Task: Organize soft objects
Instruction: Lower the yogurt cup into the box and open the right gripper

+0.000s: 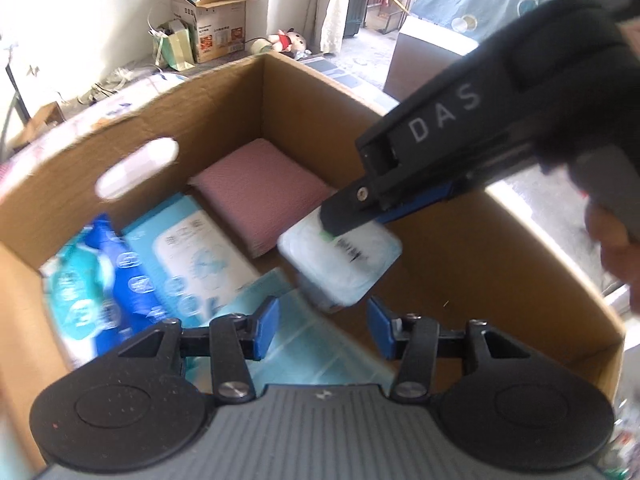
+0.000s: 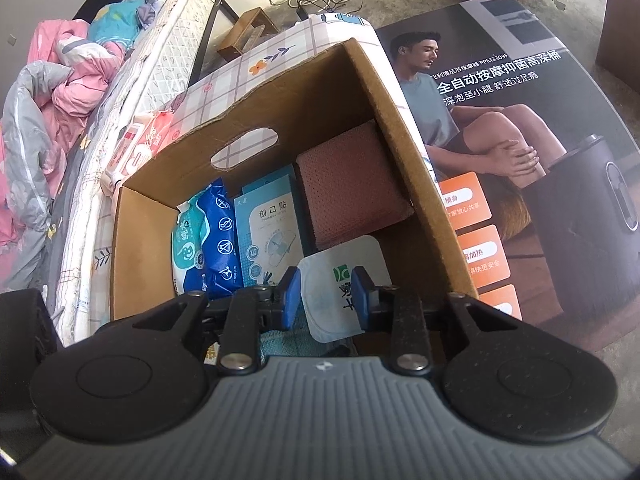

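The right gripper [image 2: 325, 294] brackets a white, soft, rounded-square packet [image 2: 344, 280] over the open brown cardboard box [image 2: 256, 108]; whether its pads bite cannot be told. The left gripper [image 1: 322, 330], spread and empty, is kept beside it, clear of the drop.

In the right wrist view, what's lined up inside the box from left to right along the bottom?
White-and-green wipes pack → blue wipes pack → light blue bandage box → pink perforated pad. The small white packet, between the right gripper's pads, sits in front and overlaps, so I leave it out of the order.
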`<state>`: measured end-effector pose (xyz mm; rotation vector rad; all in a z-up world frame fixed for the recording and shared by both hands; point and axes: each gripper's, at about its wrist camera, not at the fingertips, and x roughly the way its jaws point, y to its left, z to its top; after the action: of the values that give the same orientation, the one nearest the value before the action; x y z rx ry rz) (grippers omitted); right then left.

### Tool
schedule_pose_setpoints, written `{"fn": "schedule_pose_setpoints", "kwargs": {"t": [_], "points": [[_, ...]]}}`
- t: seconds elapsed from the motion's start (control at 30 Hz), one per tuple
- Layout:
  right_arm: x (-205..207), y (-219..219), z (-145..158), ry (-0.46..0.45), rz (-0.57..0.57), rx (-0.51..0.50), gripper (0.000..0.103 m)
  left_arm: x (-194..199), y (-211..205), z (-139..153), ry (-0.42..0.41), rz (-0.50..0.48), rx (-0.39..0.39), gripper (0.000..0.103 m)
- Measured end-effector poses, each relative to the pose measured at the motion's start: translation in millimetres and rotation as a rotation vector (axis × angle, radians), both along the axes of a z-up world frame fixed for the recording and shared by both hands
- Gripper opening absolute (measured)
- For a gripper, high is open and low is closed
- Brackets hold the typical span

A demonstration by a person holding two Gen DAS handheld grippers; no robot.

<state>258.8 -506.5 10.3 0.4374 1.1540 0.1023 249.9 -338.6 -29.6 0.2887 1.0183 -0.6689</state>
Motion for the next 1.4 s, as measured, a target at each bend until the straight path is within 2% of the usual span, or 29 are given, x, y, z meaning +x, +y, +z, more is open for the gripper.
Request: {"fn": "schedule_pose_setpoints", "kwargs": {"t": [0.07, 0.1, 0.17, 0.23, 0.3, 0.37, 0.47, 0.6, 0.8, 1.07, 1.13, 1.2, 1.4], "points": [[2, 3, 1, 0.008, 0.004, -0.02, 0.037, -5, 11, 7, -0.027, -0.001, 0.037, 0.053], [3, 5, 2, 0.01, 0.005, -0.032, 0.043, -7, 17, 12, -0.041, -0.002, 0.039, 0.054], [7, 8, 3, 0.018, 0.014, -0.057, 0.05, -10, 31, 20, -0.058, 0.005, 0.036, 0.06], [10, 13, 3, 0.029, 0.027, -0.081, 0.053, -11, 46, 29, -0.073, 0.028, 0.037, 0.062], [12, 17, 3, 0.038, 0.038, -0.103, 0.06, -12, 64, 38, -0.088, 0.056, 0.026, 0.066], [17, 20, 0, 0.053, 0.043, -0.114, 0.064, -12, 80, 46, -0.101, 0.084, 0.018, 0.076], [23, 25, -4, 0.072, 0.05, -0.153, 0.068, -13, 106, 56, -0.117, 0.118, 0.003, 0.085], [28, 40, -8, 0.092, 0.095, -0.222, 0.076, -17, 147, 72, -0.145, 0.178, -0.015, 0.089], [32, 56, -18, 0.138, 0.122, -0.317, 0.077, -23, 206, 89, -0.183, 0.278, -0.072, 0.092], [46, 76, -31, 0.177, 0.148, -0.429, 0.078, -35, 255, 83, -0.174, 0.349, -0.128, 0.092], [47, 78, -32, 0.18, 0.158, -0.442, 0.075, -37, 263, 82, -0.168, 0.364, -0.135, 0.092], [45, 77, -31, 0.178, 0.153, -0.454, 0.063, -39, 270, 80, -0.168, 0.378, -0.144, 0.092], [31, 70, -26, 0.157, 0.135, -0.441, 0.063, -44, 280, 80, -0.162, 0.414, -0.16, 0.092]]}}
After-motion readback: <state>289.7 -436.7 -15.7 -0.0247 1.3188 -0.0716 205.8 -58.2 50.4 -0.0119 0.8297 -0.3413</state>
